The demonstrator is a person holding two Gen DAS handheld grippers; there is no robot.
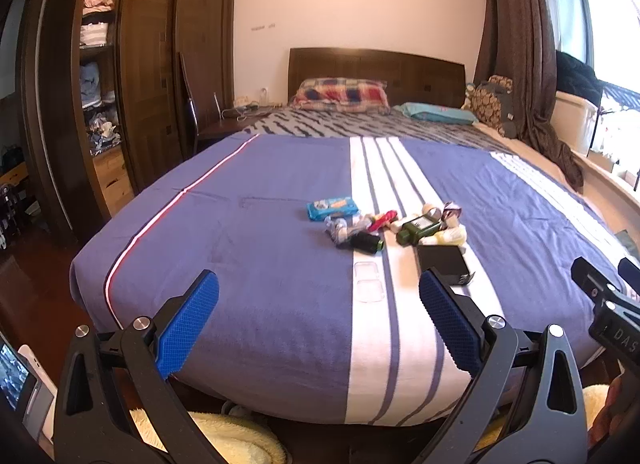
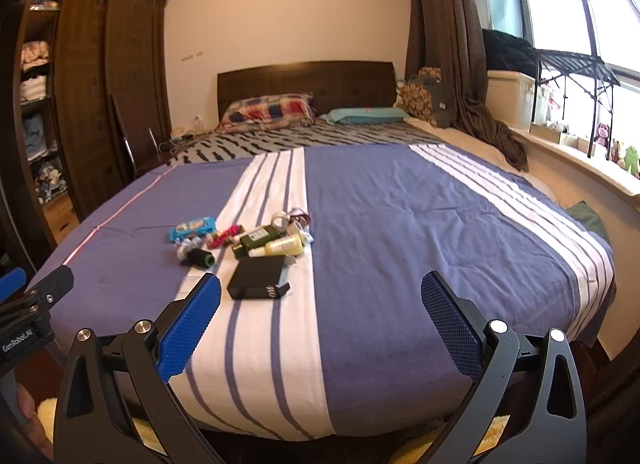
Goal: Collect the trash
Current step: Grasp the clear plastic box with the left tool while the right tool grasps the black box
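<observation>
Two grippers, both at the near foot of the bed: left gripper with blue-padded fingers spread wide and nothing between them; right gripper likewise wide apart and empty. Each hovers just off the bed's near edge, above a cream fleecy item on the floor. Bed cover: blue with white striped bands, lying flat. Nearest item on it, one clear plastic blister tray, on the white band just ahead of the left gripper. Beside it, one black box, flap open, white lettering on its near face, lying ahead of the right gripper's left finger. Beyond these, the trash cluster, items touching or overlapping: black spool-like cylinder with green end; dark green bottle on its side; pale yellow bottle on its side just beside it; red-and-pink wrapper; crumpled grey-white wrapper; small white roll and purple-white wrapper at the cluster's far right. Blue snack packet lies flat at the far left of the cluster. Farther: checked pillow, teal pillow, wooden headboard, dark wardrobe at left with folded clothes on open shelves, brown curtain and window at right.
</observation>
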